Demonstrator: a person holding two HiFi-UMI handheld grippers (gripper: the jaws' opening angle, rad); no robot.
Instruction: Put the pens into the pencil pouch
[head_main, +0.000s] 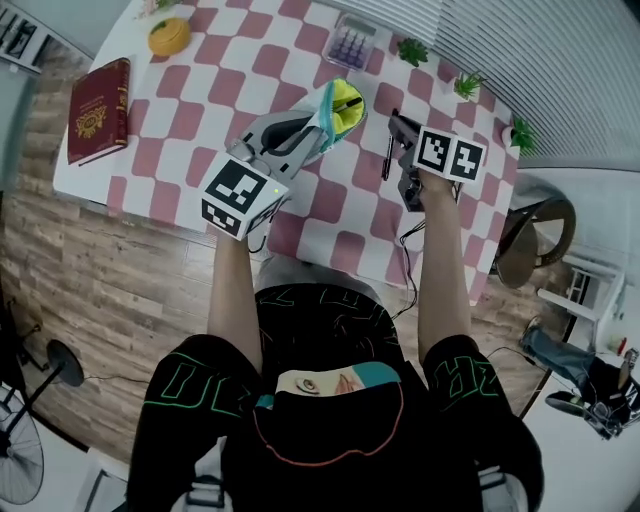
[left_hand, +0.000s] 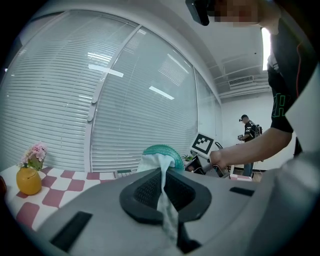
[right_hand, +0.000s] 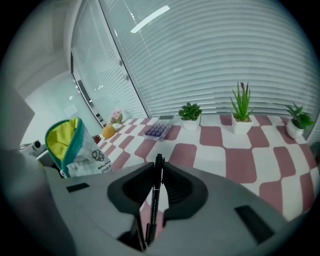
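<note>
The person stands at a counter (head_main: 200, 90) covered in pink and white checks, a claw in each hand. The left claw (left_hand: 163, 189) is pressed together on a fold of the pencil pouch (head_main: 338, 112), whose pale fabric runs up between the two dark pads in the left gripper view. The pouch is grey-white with a teal zip and a yellow lining, and its mouth gapes open toward the right claw. Whether its lower end rests on the counter cannot be told. The right claw (right_hand: 156, 186) pinches a black pen (right_hand: 154, 200). The pen stands lengthwise in the narrow gap between the pads, with its tip poking out past them and the checks showing beyond it. In the head view the pen is just to the right of the pouch's mouth, near it but not touching. A maroon book (head_main: 98, 110) lies at the counter's left edge, well apart from both claws. An orange vase (head_main: 169, 36) with small flowers stands at the far left corner. A purple calculator (head_main: 351, 42) sits beyond the pouch by the window blinds. Three small potted plants (right_hand: 241, 112) in white pots line the far edge beneath the blinds. Another person (left_hand: 248, 132) stands far off in the left gripper view.
</note>
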